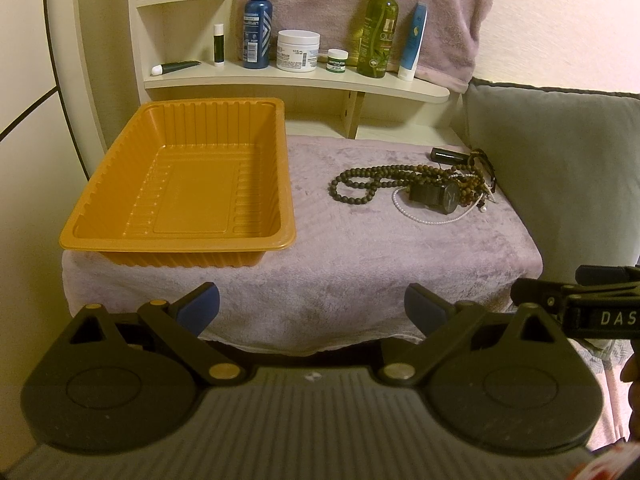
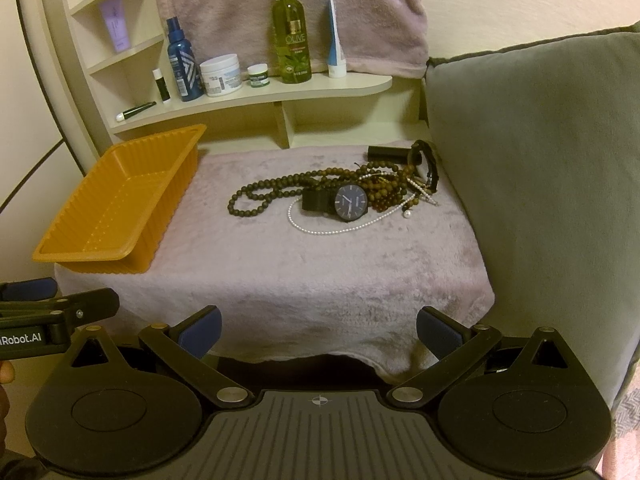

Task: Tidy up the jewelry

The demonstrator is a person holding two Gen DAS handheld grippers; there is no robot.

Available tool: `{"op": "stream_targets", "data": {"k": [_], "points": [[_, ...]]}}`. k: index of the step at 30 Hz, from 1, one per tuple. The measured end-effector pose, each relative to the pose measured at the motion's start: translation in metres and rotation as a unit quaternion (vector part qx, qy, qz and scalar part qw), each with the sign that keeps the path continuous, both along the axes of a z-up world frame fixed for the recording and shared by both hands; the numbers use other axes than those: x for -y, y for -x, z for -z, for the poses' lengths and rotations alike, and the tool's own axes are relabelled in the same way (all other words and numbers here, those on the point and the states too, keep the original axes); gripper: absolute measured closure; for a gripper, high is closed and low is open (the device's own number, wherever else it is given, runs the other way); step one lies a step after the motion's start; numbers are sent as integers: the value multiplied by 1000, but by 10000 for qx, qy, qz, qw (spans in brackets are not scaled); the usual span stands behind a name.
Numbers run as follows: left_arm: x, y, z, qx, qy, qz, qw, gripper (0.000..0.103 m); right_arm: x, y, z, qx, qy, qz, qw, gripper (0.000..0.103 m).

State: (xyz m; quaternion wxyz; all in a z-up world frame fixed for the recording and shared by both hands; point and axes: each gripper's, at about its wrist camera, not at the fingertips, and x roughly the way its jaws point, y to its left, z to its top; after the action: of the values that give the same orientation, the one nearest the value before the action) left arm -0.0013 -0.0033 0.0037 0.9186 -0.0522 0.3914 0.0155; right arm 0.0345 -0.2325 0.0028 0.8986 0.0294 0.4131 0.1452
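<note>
An empty orange plastic tray (image 1: 120, 208) (image 2: 132, 152) sits at the left of a pinkish plush-covered stand (image 1: 360, 264) (image 2: 320, 272). At the right rear lies a tangle of jewelry: a dark bead necklace (image 1: 352, 188) (image 2: 256, 196), a black watch (image 1: 438, 197) (image 2: 348, 202), a white pearl strand (image 1: 424, 220) (image 2: 332, 230), brown bead bracelets (image 2: 384, 196) and a black band (image 2: 430, 164). My left gripper (image 1: 312, 308) hangs open before the stand's front edge, nothing between its blue pads. My right gripper (image 2: 318, 328) is also open and empty, short of the jewelry.
A curved shelf (image 1: 296, 80) (image 2: 256, 100) behind the stand carries several bottles, jars and tubes. A grey cushion (image 1: 560, 168) (image 2: 540, 180) walls off the right side. A small black cylinder (image 2: 386, 153) lies behind the jewelry. Bare plush lies between tray and jewelry.
</note>
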Motion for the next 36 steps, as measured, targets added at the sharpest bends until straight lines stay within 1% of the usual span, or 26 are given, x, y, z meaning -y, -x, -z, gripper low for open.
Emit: {"op": "stream_targets", "data": {"k": [36], "points": [[5,1,-1,-5,22,5,10000,5,0,-2,0,11,-14,4,10000,0]]}}
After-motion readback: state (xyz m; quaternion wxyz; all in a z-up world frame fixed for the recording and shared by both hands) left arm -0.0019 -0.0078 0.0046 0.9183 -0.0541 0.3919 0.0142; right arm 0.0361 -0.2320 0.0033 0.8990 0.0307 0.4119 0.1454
